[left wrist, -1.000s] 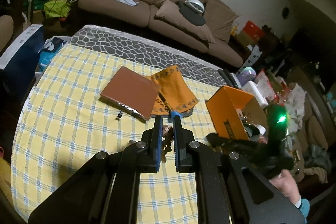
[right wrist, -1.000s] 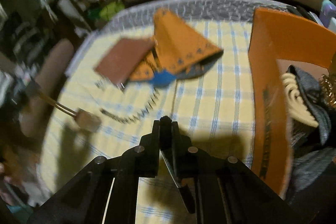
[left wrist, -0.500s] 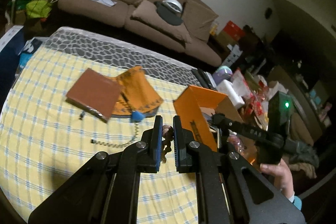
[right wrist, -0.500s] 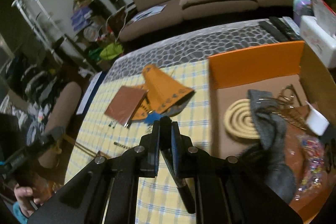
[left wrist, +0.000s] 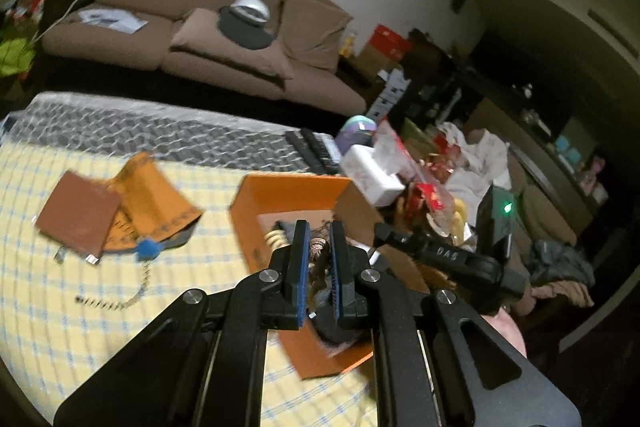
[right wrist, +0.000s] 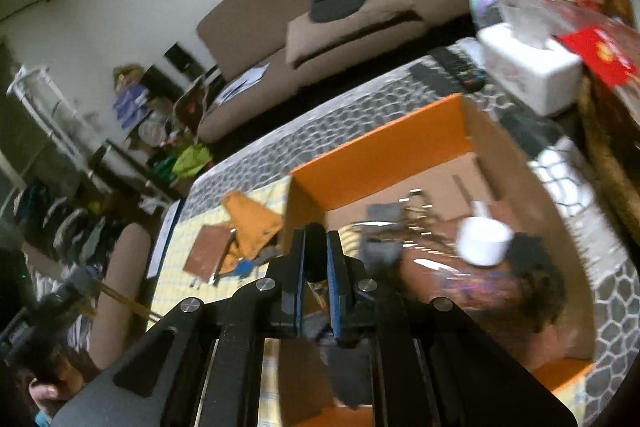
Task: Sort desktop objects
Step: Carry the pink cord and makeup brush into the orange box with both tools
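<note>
Table [left wrist: 60, 327] in yellow check carries my orange box [left wrist: 288, 193] — left tongs [left wrist: 320, 259] over it, clamped on a small brown braided piece [left wrist: 317, 249]; right tongs [right wrist: 317, 267] pressed together on something thin and dark, too blurred to name.

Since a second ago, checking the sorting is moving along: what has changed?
Both grippers have swung from the yellow cloth to the orange box. The left gripper still clamps a small brown thing; the right gripper stays shut on a thin dark thing. The brown pad and orange pouch lie as before.
</note>
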A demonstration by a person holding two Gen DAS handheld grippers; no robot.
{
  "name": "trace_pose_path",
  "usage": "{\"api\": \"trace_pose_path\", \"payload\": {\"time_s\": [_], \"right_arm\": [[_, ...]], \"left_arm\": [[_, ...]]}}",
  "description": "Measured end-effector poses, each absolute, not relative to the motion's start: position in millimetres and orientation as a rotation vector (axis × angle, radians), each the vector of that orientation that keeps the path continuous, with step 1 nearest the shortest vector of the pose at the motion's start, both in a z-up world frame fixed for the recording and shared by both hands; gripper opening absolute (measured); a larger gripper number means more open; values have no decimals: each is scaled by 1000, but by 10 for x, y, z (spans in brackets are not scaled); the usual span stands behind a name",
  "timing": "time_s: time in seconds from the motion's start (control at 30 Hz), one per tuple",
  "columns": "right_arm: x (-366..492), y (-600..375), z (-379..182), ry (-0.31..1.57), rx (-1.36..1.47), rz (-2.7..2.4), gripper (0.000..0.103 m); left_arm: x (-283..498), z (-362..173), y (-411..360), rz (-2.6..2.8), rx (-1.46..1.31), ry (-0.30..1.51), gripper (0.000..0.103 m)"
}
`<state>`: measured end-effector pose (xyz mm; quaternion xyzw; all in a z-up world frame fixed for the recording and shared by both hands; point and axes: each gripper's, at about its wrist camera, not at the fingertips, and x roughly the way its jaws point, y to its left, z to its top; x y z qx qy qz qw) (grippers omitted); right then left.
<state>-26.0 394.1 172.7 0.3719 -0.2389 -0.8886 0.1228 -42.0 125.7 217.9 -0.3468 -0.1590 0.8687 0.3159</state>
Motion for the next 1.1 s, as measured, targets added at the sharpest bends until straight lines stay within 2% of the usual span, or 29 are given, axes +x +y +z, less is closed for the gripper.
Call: {"api": "trace_pose_path", "payload": {"time_s": [0.33,0.67,0.93,1.1], "right_arm": [[-129,4632,1673,-801,1091,-2692,9],[-232,4811,1385,-860,1187,-2655,9],[-390,4476,1157,-750,1317,-2608,9],[-424,4326,1120,-679,1367,-2615,13]], "left_arm": [[-801,2444,2257,2324,-906,-207,9],[-1364,2095,2645,2406,-1017,-75,9],[-1592,1846,2817,2439,-1055,32,9],[-1714,1682,2900,2463,-1082,95,9]]}}
